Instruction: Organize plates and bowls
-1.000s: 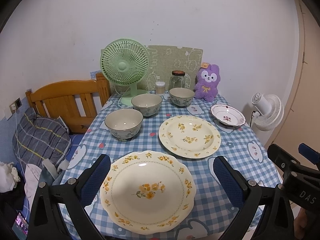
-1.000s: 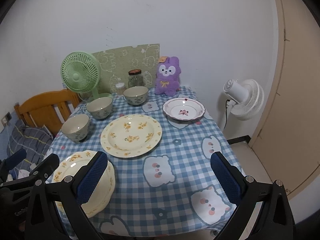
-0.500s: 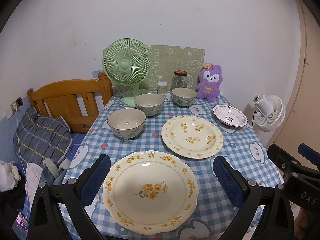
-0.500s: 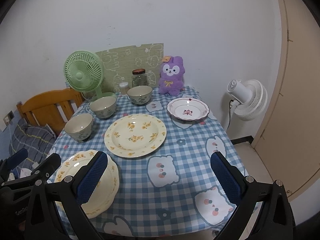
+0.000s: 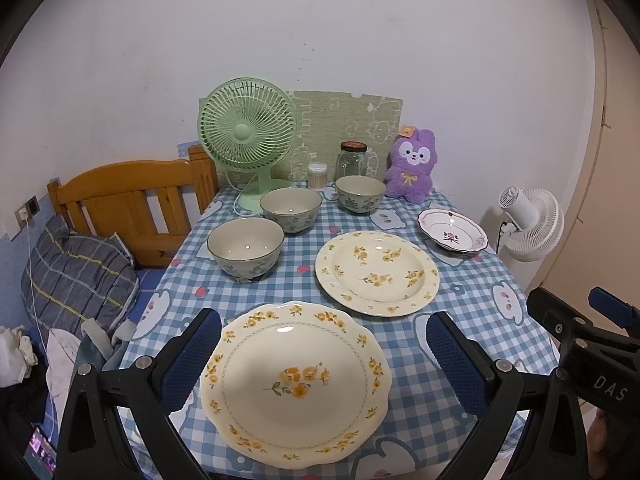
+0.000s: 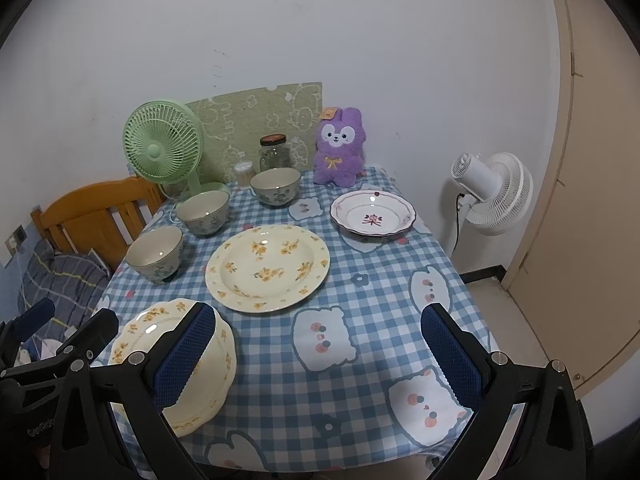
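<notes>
Left wrist view: left gripper [image 5: 318,354] hangs low over the table's near edge, fingers spread wide to either side of the scalloped plate [image 5: 294,384], nothing between the pads and the rim, holding nothing. Right gripper [image 6: 318,354] sits further right, also spread wide and empty, over bare checked cloth [image 6: 380,288]; its near-left finger overlaps the scalloped plate only by line of sight. Round plate [image 5: 377,272] lies just beyond, small red-flower plate [image 5: 453,233] at far right, three bowls [image 5: 245,247] in a diagonal row toward the green fan [image 5: 248,130]. My read: stacking has not begun, and the scalloped plate looks like the first pick. To do it well, come in level with the rim, one pad under the lip and one on top, pinch at the near edge, lift flat, avoid dragging the cloth. Both tools point forward and slightly down, side by side.
</notes>
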Action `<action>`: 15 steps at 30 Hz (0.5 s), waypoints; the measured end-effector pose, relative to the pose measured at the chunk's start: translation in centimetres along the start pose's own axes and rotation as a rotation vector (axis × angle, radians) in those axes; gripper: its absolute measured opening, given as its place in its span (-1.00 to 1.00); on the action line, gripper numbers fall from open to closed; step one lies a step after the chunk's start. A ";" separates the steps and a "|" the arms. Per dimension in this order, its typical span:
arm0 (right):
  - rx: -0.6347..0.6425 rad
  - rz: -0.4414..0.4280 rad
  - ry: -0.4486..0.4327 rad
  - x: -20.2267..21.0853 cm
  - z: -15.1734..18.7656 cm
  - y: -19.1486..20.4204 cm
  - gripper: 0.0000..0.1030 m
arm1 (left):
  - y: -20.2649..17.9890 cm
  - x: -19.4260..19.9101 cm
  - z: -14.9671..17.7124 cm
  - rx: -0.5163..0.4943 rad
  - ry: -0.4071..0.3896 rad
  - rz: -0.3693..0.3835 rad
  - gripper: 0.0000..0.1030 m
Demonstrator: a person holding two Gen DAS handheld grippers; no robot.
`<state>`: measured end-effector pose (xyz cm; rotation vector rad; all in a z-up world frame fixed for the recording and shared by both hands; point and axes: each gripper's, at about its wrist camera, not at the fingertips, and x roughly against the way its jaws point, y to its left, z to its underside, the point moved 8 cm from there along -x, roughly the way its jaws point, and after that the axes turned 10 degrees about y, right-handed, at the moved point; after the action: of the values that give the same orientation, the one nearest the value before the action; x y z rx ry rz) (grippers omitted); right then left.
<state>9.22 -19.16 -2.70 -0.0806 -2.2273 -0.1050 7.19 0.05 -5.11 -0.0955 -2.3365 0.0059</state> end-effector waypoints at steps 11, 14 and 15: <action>0.009 0.002 -0.005 0.2 -0.2 0.0 0.99 | 0.1 0.1 -0.2 0.006 -0.007 -0.019 0.99; 0.018 -0.002 -0.009 0.3 -0.4 0.1 1.00 | 0.2 0.0 -0.2 0.011 -0.008 -0.024 0.99; 0.021 -0.002 -0.011 0.3 -0.4 0.1 0.99 | 0.2 0.0 -0.2 0.013 -0.008 -0.026 0.99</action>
<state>9.38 -19.06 -2.20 -0.0673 -2.2386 -0.0823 7.34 0.27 -4.96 -0.0589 -2.3456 0.0081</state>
